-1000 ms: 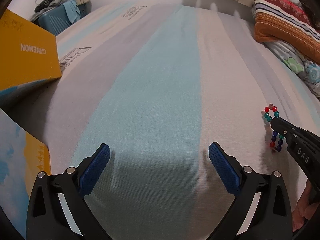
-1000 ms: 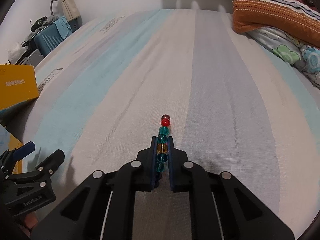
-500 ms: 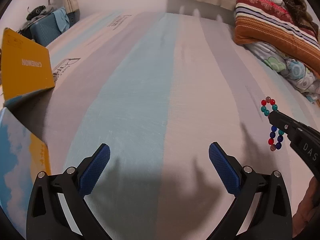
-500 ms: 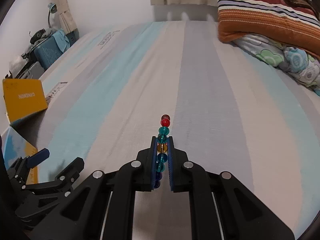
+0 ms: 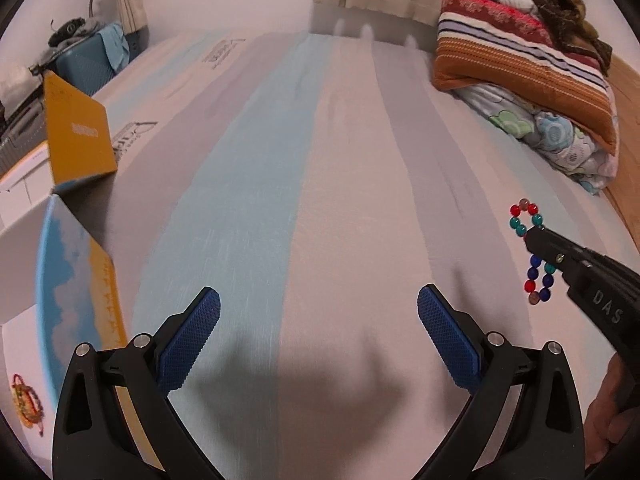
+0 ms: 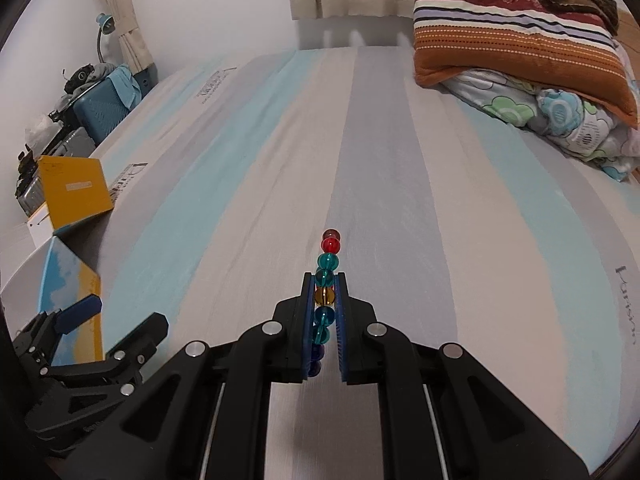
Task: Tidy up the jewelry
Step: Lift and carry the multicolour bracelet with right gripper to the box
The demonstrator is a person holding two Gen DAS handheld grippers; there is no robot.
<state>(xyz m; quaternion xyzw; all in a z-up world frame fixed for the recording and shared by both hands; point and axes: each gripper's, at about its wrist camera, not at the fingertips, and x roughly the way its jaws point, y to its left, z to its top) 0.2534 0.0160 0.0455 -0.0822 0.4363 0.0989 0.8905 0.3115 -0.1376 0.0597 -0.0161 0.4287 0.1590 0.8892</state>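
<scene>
Over the bed's near edge, in the left wrist view, your left tongs (image 5: 318,336) hang spread wide with nothing between the blue pads (image 5: 188,336). Off to their right, your right tongs (image 5: 538,240) pinch the bead bracelet (image 5: 536,276) across its middle, so one loop pokes out ahead of the tips and another dangles below, clear of the striped bed (image 5: 280,168). At the left edge stands an open box (image 5: 76,280) with a sky-and-yellow flap and white interior; a second, woven bracelet (image 5: 26,404) already lies inside. If that box is your target, the upright flap could catch the dangling loop on the way across.

From the right wrist view, the right tongs (image 6: 325,280) are clenched on the bead bracelet (image 6: 326,276), seen edge-on, beads stacked in a line between the pads. Round, smooth beads offer little to grip, so a quick swing or slight loosening could let the strand roll free and drop onto the bed (image 6: 400,160). Your left tongs (image 6: 120,316) sit low at the left, just beside the box (image 6: 68,280), where they may crowd the approach. A yellow box lid (image 6: 74,196) lies beyond, near the bed's left edge.
</scene>
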